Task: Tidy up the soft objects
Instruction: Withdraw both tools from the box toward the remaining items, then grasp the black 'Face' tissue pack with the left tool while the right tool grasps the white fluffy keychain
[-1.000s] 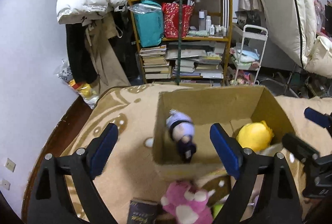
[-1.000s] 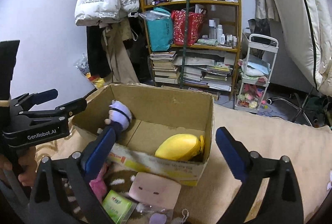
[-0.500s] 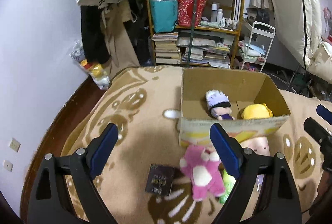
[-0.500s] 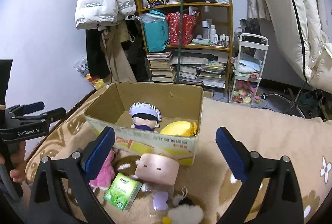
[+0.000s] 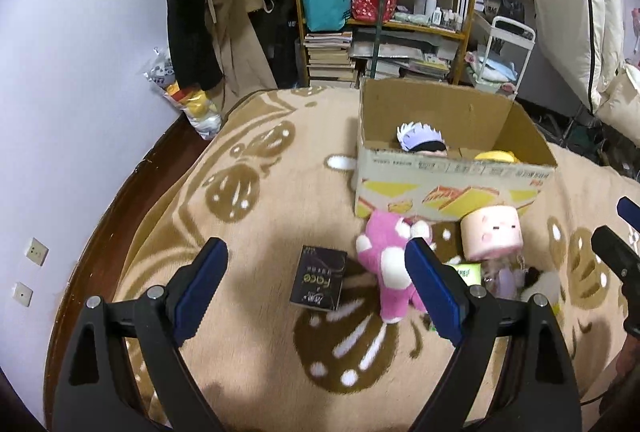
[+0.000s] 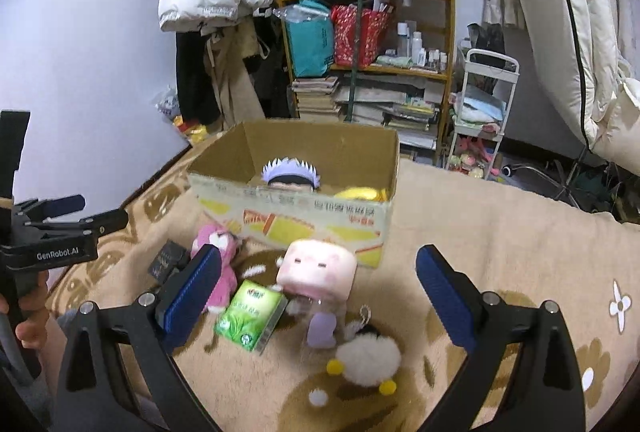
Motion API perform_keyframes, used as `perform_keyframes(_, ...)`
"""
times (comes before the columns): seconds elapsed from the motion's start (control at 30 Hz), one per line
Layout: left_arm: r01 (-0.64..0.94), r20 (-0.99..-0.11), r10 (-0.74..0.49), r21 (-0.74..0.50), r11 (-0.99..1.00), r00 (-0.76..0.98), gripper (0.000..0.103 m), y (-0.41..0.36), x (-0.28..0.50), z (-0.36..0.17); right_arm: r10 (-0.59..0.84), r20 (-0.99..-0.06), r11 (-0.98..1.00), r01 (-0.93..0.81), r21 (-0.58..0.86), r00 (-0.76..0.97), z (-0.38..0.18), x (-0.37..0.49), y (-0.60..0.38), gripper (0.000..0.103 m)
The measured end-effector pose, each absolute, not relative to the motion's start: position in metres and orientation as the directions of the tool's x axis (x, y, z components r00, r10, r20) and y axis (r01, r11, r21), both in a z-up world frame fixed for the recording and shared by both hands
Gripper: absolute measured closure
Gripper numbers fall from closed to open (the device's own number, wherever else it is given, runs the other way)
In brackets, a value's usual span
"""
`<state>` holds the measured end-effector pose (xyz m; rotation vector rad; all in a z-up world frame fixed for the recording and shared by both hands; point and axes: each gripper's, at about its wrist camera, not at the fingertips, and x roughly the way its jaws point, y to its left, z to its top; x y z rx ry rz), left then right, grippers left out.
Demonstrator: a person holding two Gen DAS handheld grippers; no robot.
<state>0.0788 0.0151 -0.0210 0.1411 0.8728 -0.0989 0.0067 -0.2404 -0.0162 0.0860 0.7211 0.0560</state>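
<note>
A cardboard box (image 5: 452, 188) (image 6: 296, 216) stands on the tan blanket and holds a white-haired doll (image 5: 422, 140) (image 6: 290, 174) and a yellow plush (image 5: 496, 155) (image 6: 362, 193). In front of it lie a pink plush (image 5: 390, 264) (image 6: 218, 240), a pink square-faced plush (image 5: 492, 236) (image 6: 318, 266) and a white fluffy plush (image 6: 368, 356). My left gripper (image 5: 316, 292) is open and empty, over a black booklet (image 5: 320, 278). My right gripper (image 6: 320, 296) is open and empty above the loose toys.
A green tissue pack (image 6: 250, 314) and a small purple charm (image 6: 322, 328) lie among the toys. A cluttered bookshelf (image 5: 384, 12) and a white cart (image 5: 504, 52) stand behind the blanket. A wooden edge (image 5: 120, 208) runs along the blanket's left, by the wall.
Both grippers have pulled back and up from the box. The white-haired doll, in mid-air over the box a second ago, now rests inside it. More floor toys have come into view.
</note>
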Motion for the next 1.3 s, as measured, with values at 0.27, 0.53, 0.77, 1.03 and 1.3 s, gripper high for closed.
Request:
perform_keyframes(0.27, 0.163, -0.796, -0.017, 0.103, 0.981, 0.605, 0.014, 0.009, 0.087, -0.038, 0.079, -0.704, 0.996, -0.023, 0.088, 0.706, -0.033, 0.011, -0.236, 0.001)
perform_keyframes(0.53, 0.172, -0.842, -0.033, 0.072, 0.982, 0.539, 0.014, 0.009, 0.102, -0.059, 0.086, -0.747, 0.993, -0.001, 0.114, 0.659, -0.051, 0.020, -0.238, 0.001)
perform_keyframes(0.77, 0.163, -0.869, -0.022, 0.068, 0.984, 0.495, 0.014, 0.013, 0.110, -0.071, 0.081, -0.778, 0.992, 0.025, 0.124, 0.623, -0.062, 0.025, -0.242, 0.001)
perform_keyframes(1.03, 0.143, -0.905, -0.032, 0.032, 0.989, 0.425, 0.014, 0.020, 0.125, -0.088, 0.043, -0.860, 0.988, 0.106, 0.112, 0.509, -0.089, 0.036, -0.254, 0.001)
perform_keyframes(1.3, 0.131, -0.937, -0.036, 0.010, 0.991, 0.349, 0.014, 0.022, 0.140, -0.109, 0.071, -0.895, 0.970, 0.178, 0.165, 0.440, -0.108, 0.042, -0.272, 0.001)
